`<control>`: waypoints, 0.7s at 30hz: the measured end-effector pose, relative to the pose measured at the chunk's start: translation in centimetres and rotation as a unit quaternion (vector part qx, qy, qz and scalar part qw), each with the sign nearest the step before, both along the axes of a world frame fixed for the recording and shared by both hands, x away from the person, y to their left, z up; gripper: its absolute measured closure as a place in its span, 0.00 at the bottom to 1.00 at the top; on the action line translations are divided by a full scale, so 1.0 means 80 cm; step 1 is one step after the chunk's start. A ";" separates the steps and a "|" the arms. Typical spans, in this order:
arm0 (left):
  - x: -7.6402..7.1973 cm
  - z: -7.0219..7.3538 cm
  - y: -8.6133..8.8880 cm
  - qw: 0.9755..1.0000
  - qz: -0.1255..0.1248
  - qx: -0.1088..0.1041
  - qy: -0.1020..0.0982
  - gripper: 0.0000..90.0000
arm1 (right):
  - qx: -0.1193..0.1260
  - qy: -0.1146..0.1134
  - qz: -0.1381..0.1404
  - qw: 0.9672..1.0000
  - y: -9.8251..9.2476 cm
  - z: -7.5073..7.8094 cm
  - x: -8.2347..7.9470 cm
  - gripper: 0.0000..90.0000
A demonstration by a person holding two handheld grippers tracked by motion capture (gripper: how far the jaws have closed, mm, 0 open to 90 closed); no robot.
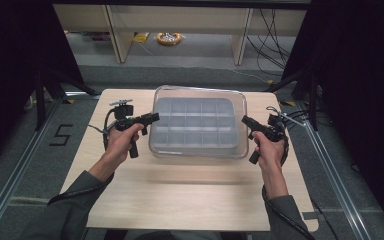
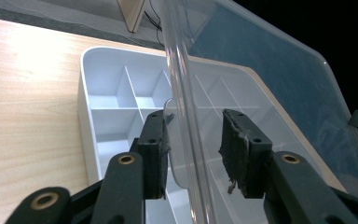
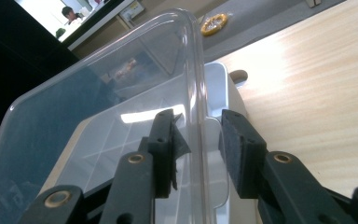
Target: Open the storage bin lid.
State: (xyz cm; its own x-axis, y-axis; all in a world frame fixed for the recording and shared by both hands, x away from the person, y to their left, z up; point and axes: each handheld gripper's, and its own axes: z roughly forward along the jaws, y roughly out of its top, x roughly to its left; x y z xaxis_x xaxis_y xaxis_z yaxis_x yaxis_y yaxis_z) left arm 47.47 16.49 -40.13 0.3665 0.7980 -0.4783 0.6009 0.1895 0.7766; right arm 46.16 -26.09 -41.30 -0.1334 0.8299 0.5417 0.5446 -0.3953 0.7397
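Observation:
A clear plastic lid (image 1: 198, 90) sits level over a white tray (image 1: 156, 127) divided into several empty compartments, in the middle of the table. My left gripper (image 1: 156, 116) is at the lid's left edge, open. In the left gripper view the lid's rim (image 2: 182, 93) runs between the two pads, touching the pad (image 2: 160, 144) on the tray's (image 2: 107, 93) side. My right gripper (image 1: 243, 119) is at the lid's right edge, also open. Its pads (image 3: 235, 149) straddle the rim of the lid (image 3: 98, 93), with small gaps on both sides above the tray (image 3: 216, 77).
The light wooden table (image 1: 190, 195) has bare room in front of the tray and narrow strips at either side. Beyond its far edge stand wooden table legs (image 1: 117, 35), cables and a yellow ring (image 1: 169, 38) on the floor.

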 end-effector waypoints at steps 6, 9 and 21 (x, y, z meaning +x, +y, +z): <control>-0.021 -0.012 0.002 1.000 0.002 0.009 0.006 0.67 | 0.004 0.009 0.003 1.000 0.003 -0.008 -0.020 0.74; -0.031 -0.019 0.004 1.000 0.002 0.009 0.012 0.66 | 0.008 0.016 0.001 1.000 0.008 -0.009 -0.031 0.74; -0.066 -0.035 0.015 1.000 -0.011 -0.006 0.017 0.67 | 0.003 0.004 0.019 1.000 0.010 -0.012 -0.071 0.75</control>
State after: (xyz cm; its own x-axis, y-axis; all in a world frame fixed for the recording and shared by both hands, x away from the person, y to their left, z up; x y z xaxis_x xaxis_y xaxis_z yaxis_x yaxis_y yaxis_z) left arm 42.19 17.72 -42.90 0.3669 0.7844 -0.5001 0.6302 0.1858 0.7538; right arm 40.50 -25.29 -42.24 -0.1612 0.8205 0.5485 0.5654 -0.3788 0.7327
